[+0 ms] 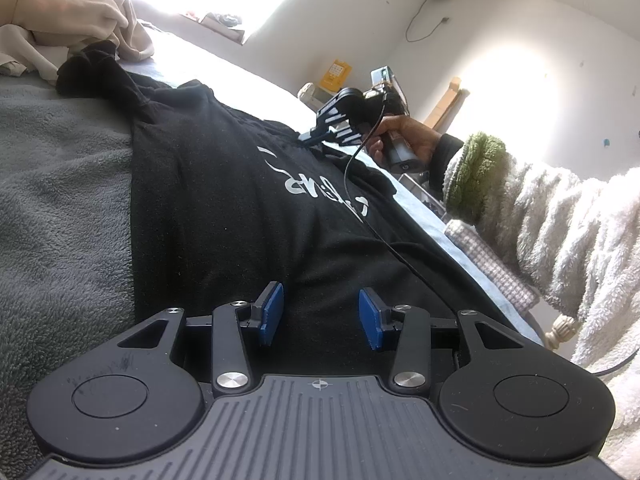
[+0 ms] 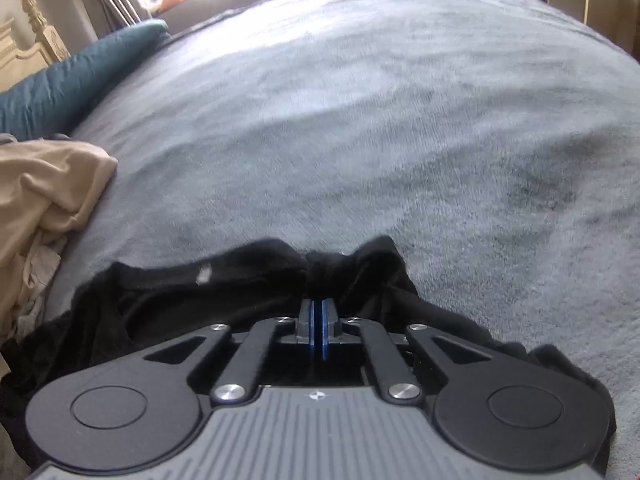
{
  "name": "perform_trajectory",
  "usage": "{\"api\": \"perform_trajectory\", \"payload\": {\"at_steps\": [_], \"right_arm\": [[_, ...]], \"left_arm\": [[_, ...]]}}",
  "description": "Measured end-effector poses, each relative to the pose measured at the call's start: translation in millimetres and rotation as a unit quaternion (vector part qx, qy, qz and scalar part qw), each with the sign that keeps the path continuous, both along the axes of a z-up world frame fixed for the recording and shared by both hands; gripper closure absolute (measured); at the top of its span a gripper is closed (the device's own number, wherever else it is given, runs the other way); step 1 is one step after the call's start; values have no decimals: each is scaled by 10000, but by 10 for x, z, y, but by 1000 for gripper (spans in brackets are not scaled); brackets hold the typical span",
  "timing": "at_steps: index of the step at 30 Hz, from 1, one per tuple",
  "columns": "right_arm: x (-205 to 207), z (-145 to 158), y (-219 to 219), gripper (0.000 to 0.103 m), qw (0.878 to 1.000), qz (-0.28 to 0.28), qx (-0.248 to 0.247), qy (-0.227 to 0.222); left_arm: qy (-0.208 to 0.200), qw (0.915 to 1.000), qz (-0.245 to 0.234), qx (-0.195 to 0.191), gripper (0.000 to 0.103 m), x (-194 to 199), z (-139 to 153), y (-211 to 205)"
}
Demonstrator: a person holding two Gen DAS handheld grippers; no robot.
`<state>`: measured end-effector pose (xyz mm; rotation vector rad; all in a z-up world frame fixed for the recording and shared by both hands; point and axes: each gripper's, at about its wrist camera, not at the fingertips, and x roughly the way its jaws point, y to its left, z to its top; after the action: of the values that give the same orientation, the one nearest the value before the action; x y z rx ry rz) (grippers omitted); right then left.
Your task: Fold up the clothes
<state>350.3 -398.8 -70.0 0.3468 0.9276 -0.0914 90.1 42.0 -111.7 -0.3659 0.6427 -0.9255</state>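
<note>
Black T-shirt (image 1: 224, 200) with white script print lies spread on the grey fleece blanket (image 1: 60, 184), running from the left gripper (image 1: 320, 316) at 6 o'clock up toward 11 o'clock in the left wrist view. Handling guess: light, limp knit, no stiffness, will sag and drag on the fleece nap rather than slide; best taken at hems, shoulder seams or corners, pinching both layers. Right gripper (image 2: 319, 334) is clamped tight on a bunched black edge of the shirt, fabric puckered around the pads; in the left view it sits at 1 o'clock, at the shirt's far edge. Left gripper's jaws stand part open above the shirt, nothing pinched. Beige garment heap (image 2: 44, 200) at 9 o'clock in the right view, well apart from the grip. No containers visible, nothing to report there.
</note>
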Motion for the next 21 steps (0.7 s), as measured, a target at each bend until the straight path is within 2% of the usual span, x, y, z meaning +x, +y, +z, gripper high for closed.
{"api": "perform_trajectory", "payload": {"at_steps": [5,11,18,21], "right_arm": [[54,111,-16,100,9995,-118,-94,-272],[166,70,1,100,9989,-146,-182,-396],[232,-117,41,99,9992,-20,-375,-98],[142,25,-19,83,9995,-63,-187,-251]], "left_arm": [[-3,10000,-3,4,61,-10,-4,6],[2,10000,-7,-4,61,-16,-8,9],[5,10000,-10,-9,61,-40,-12,19],[3,10000,-9,-6,61,-39,-13,22]]}}
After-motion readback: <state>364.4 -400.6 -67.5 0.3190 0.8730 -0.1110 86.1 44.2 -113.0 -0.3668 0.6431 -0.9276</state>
